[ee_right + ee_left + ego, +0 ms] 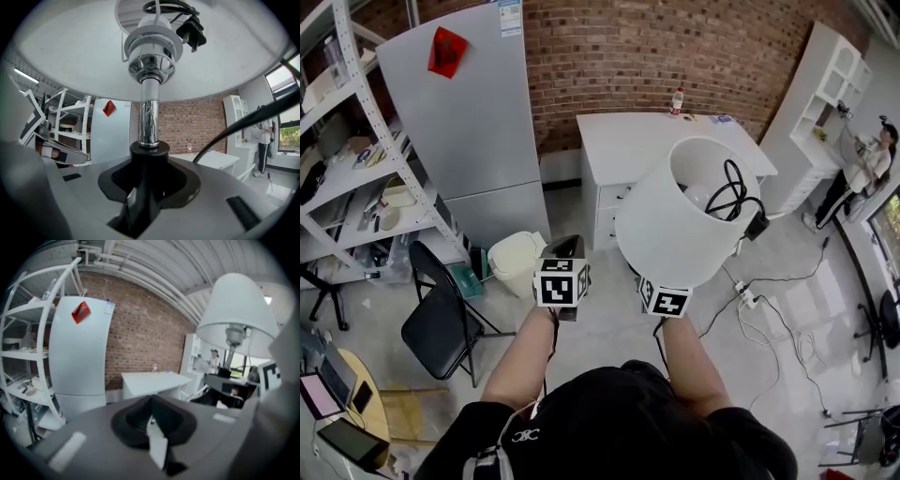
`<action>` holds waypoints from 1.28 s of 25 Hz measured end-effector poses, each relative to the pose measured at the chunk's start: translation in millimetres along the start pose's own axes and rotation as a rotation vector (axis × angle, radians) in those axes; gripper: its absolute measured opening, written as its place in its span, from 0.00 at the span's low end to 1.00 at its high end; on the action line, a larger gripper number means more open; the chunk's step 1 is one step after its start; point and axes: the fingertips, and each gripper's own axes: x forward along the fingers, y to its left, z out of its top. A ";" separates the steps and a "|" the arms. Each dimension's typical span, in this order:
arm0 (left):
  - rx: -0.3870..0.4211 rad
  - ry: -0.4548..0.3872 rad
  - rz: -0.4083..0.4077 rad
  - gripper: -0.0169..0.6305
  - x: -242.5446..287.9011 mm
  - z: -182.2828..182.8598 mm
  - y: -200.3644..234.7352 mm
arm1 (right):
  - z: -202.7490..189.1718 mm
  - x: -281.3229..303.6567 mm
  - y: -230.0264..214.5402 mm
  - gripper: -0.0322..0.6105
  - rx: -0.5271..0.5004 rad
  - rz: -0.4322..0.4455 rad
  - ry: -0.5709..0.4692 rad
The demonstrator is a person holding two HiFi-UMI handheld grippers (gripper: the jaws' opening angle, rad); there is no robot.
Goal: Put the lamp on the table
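The lamp has a white shade (670, 230), a chrome stem (149, 117) and a black foot. My right gripper (140, 187) is shut on that black foot and holds the lamp upright in the air, tilted slightly away. In the head view my right gripper (662, 284) sits mostly hidden under the shade. The black cord and plug (736, 199) lie coiled inside the shade. My left gripper (566, 249) hovers to the left of the lamp, shut and empty. The white table (628, 141) stands ahead against the brick wall. From the left gripper view the shade (239, 305) shows at the right.
A grey fridge (459, 112) and a metal shelf rack (347, 150) stand to the left. A black folding chair (441, 328) and a cream bin (516, 262) are on the floor. A bottle (677, 99) stands on the table. Cables (769, 309) trail at right, near a white cabinet (825, 94) and a person (872, 159).
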 end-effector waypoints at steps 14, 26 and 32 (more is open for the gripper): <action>0.039 0.041 -0.015 0.03 59.6 -0.4 13.8 | -2.8 61.4 -26.1 0.23 0.023 -0.030 -0.011; 0.065 0.053 -0.003 0.03 185.5 55.5 25.5 | 22.6 183.6 -100.8 0.23 0.037 -0.043 -0.035; 0.058 0.069 0.007 0.03 245.4 75.4 25.3 | 27.4 235.2 -136.9 0.23 0.020 -0.036 -0.028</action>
